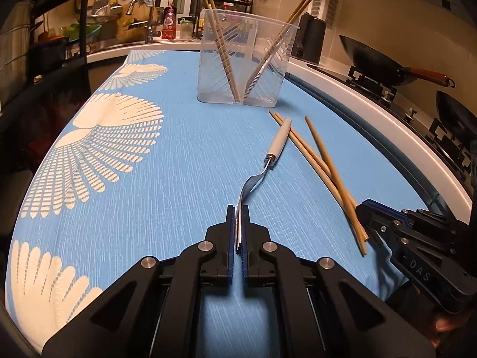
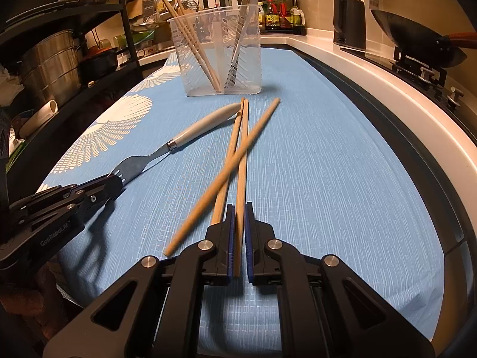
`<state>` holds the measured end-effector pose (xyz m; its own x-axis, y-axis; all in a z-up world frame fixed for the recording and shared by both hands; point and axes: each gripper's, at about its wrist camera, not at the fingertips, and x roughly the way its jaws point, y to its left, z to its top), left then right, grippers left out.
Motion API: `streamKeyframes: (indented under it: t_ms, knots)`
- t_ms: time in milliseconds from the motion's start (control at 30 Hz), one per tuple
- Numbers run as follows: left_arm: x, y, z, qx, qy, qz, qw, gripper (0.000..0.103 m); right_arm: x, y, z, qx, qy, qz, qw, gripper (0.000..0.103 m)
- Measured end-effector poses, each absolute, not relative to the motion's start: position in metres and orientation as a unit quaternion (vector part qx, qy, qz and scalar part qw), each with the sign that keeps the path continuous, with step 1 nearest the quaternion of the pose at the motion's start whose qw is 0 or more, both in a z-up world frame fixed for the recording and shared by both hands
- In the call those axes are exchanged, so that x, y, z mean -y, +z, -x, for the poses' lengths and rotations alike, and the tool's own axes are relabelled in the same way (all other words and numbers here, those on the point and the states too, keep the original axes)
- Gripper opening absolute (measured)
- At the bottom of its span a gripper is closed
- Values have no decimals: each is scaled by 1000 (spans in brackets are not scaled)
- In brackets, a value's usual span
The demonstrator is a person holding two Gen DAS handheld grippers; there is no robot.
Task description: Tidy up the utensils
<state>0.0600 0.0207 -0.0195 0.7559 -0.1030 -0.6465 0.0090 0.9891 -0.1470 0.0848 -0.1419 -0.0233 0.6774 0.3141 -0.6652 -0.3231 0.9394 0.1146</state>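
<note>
Your fork [image 1: 269, 161] is pinched by its tines in your left claw [image 1: 237, 226], clenched tight on the metal. Its white handle points away toward the holder, and the handle tip lies against the loose chopsticks [image 1: 322, 164]; in the right wrist view the fork [image 2: 179, 143] runs diagonally from the left claw [image 2: 117, 183] at lower left up to the sticks. Can't tell if the handle is lifted or lying on the cloth.

Your right claw [image 2: 237, 223] is clenched on one chopstick [image 2: 242, 161], the straight one running up the middle of that view. Two more sticks sit w/ it: one just beside it on the left, another crossing both at a slant. From the left wrist view the right claw [image 1: 365, 208] sits at the near ends of those sticks, lower right.

The clear plastic holder [image 1: 247, 56] stands upright at the far end of the cloth, well apart from both claws. It has two compartments: left one holds a pair of chopsticks leaning left, right one holds utensils leaning right. In the left view these look like chopsticks; in the right view they look like metal w/ a white handle.

All of it rests on a blue cloth w/ white fan print [image 1: 125, 161] over the bench. Beyond the cloth's right edge, a wok [image 1: 384, 65] sits on the stove.
</note>
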Motion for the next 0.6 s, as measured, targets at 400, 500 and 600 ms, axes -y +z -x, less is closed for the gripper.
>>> streamKeyframes:
  t_ms: [400,500,600]
  knots:
    - [-14,-20,-73,-342,-15,64,937,3,139,-23,-85,-363,169,21,916,6]
    - [-17,-18,-73,-343,-16,72,937,3,137,-22,-85,-366,170,32,915,6]
    - [-21,-14,-72,-339,-10,77,937,2,134,-18,-89,-372,171,48,911,6]
